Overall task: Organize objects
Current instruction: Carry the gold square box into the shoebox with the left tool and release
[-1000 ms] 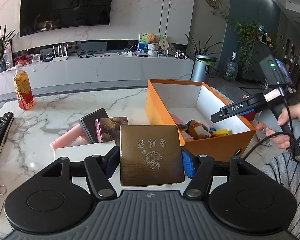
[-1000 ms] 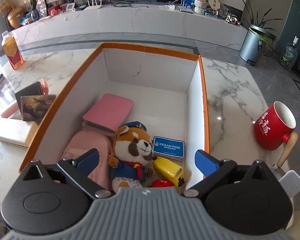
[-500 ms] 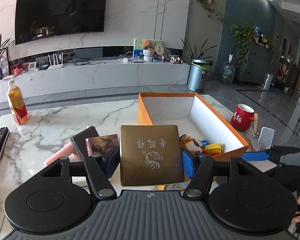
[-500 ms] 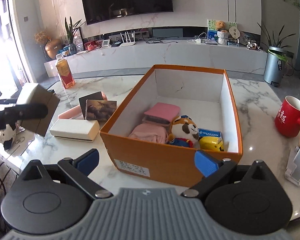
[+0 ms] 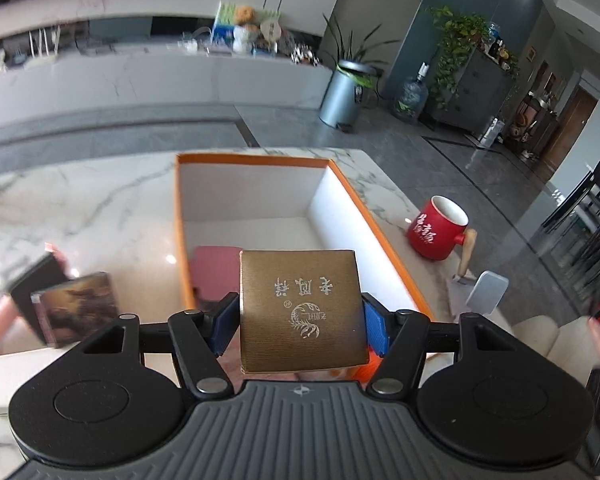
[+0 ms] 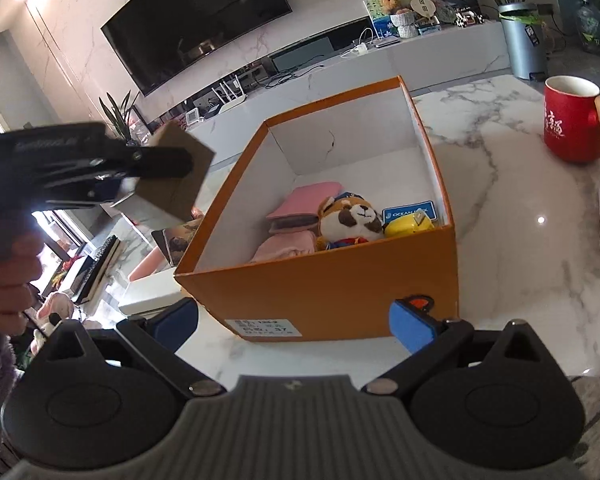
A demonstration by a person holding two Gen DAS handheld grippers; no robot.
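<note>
Jaws of my left gripper [image 5: 300, 322] clamped on flat square bronze metal tin [image 5: 302, 310], held over near end of open orange cardboard box [image 6: 332, 280] on marble worktop [image 6: 520, 248]; right gripper [image 6: 294, 322] jaws apart, empty.

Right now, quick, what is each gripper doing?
Left gripper: closed on the brown box, holding it up.
Right gripper: open, nothing between its fingers.

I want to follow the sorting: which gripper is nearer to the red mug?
Right. The right gripper is before the orange box, on the side of the red mug; the left gripper holds the bronze box past the box's far side.
</note>
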